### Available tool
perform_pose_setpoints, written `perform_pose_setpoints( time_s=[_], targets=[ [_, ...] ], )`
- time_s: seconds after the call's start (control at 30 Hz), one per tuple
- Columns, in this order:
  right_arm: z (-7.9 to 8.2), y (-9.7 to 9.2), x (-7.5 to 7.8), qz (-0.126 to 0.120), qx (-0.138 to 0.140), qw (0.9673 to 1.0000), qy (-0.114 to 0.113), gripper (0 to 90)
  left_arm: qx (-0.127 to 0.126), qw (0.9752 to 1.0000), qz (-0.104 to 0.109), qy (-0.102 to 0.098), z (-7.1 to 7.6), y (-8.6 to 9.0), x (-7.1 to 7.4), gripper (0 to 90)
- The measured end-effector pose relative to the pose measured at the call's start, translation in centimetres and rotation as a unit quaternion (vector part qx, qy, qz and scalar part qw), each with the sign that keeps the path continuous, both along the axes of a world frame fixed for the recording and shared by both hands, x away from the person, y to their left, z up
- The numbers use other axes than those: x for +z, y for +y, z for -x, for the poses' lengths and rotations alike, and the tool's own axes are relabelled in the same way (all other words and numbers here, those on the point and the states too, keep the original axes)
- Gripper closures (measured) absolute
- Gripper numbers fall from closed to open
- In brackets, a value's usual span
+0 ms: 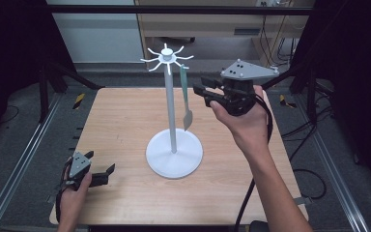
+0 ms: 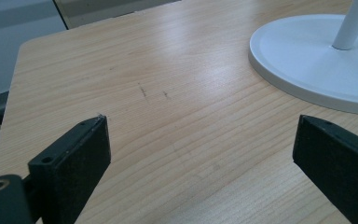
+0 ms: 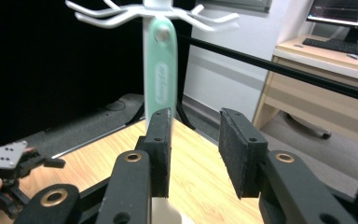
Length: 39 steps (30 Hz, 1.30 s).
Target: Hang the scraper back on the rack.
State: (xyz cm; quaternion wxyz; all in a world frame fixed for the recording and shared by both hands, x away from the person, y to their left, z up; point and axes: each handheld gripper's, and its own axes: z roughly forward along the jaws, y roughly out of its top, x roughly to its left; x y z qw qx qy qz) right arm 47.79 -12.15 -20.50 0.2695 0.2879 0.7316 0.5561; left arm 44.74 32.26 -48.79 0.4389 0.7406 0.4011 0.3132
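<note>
A white hook stand rises from a round base at the middle of the wooden table. From one of its top hooks hangs a utensil with a mint-green handle and a pale blade. My right gripper is held up just right of that handle, its jaws apart with nothing between the pads; the handle hangs beyond the left jaw. My left gripper rests low at the table's front left corner, jaws wide open over bare wood.
The stand's base lies close on the right of the left gripper. Metal rails and black frame posts flank the table. A desk with a keyboard stands behind, and cables trail on the floor to the right.
</note>
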Motion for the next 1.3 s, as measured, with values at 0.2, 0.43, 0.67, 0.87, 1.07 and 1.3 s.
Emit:
perform_pose_setpoints(
  time_s=[0.2, 0.43, 0.67, 0.87, 1.07, 1.3],
  targets=[
    [0.0, -1.5, -0.8, 0.005, -0.019, 0.9998, 0.006, 62.8, 0.0, 1.0, -0.001, 0.001, 0.0, 0.0, 0.0, 3.6],
    [-0.3, -2.9, -2.2, 0.02, -0.066, 0.9976, 0.01, 44.9, 0.0, 1.0, -0.002, 0.002, 0.0, 0.0, 0.0, 3.6],
    [-0.8, -4.3, -5.0, 0.028, -0.121, 0.9921, 0.022, 23.9, -0.001, 1.0, -0.002, 0.002, 0.0, 0.0, 0.0, 3.6],
    [-0.9, -5.6, -7.8, 0.031, -0.157, 0.9866, 0.032, 15.0, 0.0, 1.0, 0.0, 0.001, 0.1, 0.0, 0.0, 3.6],
    [-0.6, -6.6, -10.8, 0.03, -0.173, 0.9835, 0.043, 11.2, 0.003, 1.0, 0.001, 0.0, 0.2, 0.1, 0.0, 3.6],
    [-0.3, -8.1, -15.0, 0.003, -0.178, 0.9816, 0.069, 8.7, 0.002, 1.0, -0.001, -0.004, 0.3, -0.1, 0.1, 3.6]
  ],
)
